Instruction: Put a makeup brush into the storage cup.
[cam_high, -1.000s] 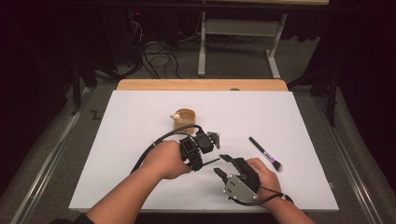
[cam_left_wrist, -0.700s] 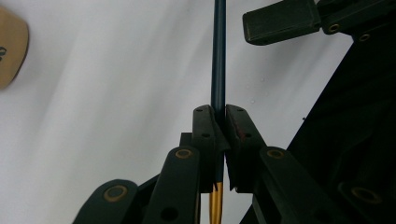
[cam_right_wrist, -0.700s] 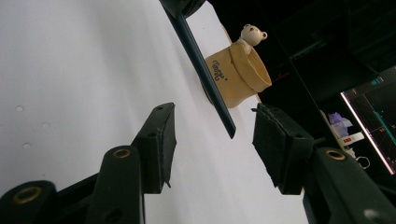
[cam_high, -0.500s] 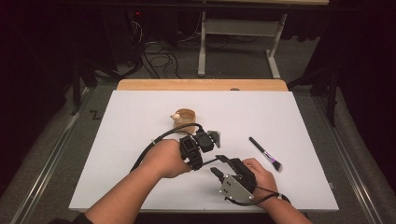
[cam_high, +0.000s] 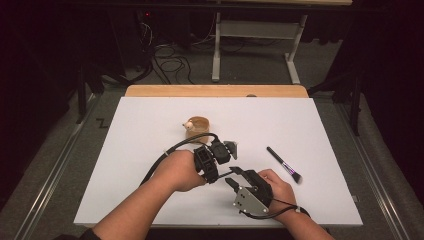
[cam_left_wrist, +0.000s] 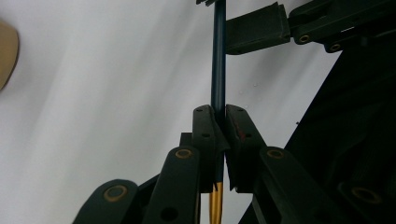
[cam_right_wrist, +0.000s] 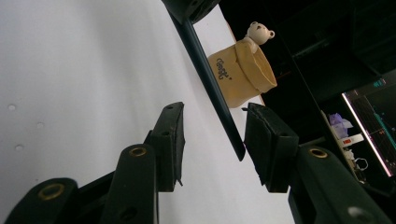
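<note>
Fingers, left gripper (cam_left_wrist: 218, 122): clamped on dark slim brush handle (cam_left_wrist: 218, 56); right gripper (cam_right_wrist: 212, 140): fingers apart, closing around handle's free end; best centred before pinching, 1 firm squeeze.

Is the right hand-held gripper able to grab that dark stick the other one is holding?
Probably yes. The dark stick already lies between the right hand-held gripper's open jaws, which have just been closing, with nothing blocking it. The left hand-held gripper clamps its other end.
</note>
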